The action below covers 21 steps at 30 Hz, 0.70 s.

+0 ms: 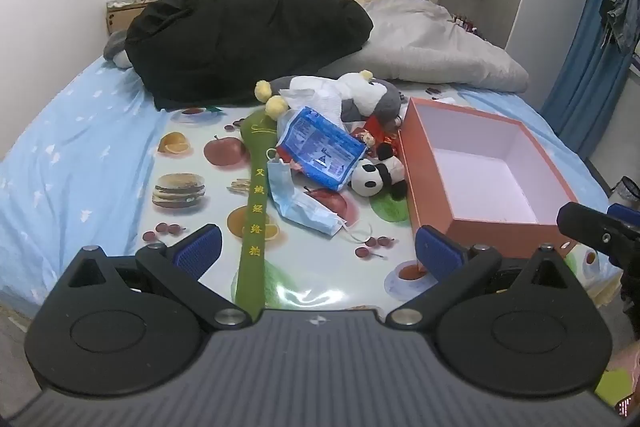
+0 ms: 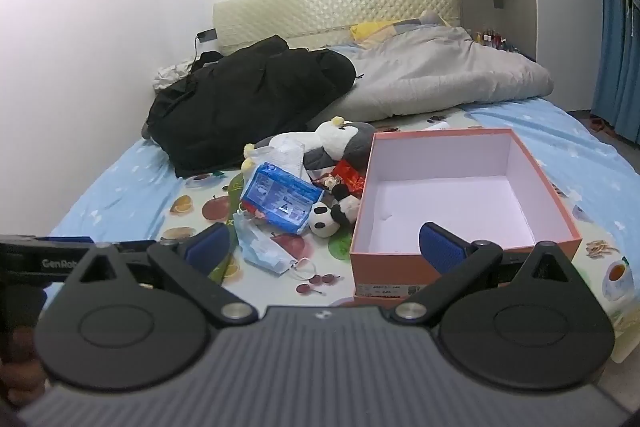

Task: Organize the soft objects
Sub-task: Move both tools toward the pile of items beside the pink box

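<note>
An open, empty orange box (image 1: 472, 163) (image 2: 460, 195) sits on a fruit-print mat (image 1: 192, 163) on the bed. Left of it lies a pile: a panda plush (image 1: 378, 177) (image 2: 330, 217), a blue packet (image 1: 320, 147) (image 2: 280, 201), a blue face mask (image 1: 300, 207) (image 2: 262, 249), a grey-and-white plush (image 1: 368, 95) (image 2: 340, 143), a red pouch (image 1: 376, 127) (image 2: 350, 175) and a long green fabric bat (image 1: 254, 219). My left gripper (image 1: 318, 255) is open and empty, short of the pile. My right gripper (image 2: 326, 247) is open and empty, near the box's front edge.
A black jacket (image 1: 240, 35) (image 2: 248, 99) and a grey quilt (image 1: 432, 39) (image 2: 440, 75) lie at the head of the bed. A blue sheet (image 1: 72, 147) covers the bed. Blue curtains (image 1: 592, 47) hang at right. A cardboard box (image 1: 120, 15) stands by the wall.
</note>
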Tool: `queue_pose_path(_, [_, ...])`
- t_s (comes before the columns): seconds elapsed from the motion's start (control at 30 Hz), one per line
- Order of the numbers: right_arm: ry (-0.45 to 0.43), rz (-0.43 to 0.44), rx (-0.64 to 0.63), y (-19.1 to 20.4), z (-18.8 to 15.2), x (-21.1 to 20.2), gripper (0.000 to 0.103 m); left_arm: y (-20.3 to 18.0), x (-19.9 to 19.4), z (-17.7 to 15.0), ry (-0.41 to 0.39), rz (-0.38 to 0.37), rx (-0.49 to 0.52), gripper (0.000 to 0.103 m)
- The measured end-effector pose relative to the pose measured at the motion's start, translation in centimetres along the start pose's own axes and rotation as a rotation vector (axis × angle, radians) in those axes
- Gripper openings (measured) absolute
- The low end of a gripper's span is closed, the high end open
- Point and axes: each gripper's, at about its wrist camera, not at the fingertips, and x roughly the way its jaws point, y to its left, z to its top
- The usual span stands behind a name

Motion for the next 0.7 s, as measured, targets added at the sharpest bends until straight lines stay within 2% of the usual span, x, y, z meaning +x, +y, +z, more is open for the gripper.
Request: queue_pose_path(0.7, [0.012,0.034,-0.009,1.1,-0.6,0.0,0.103,0.8,-1.4,-0.7,-0.033,0.033,-0.025,0.103])
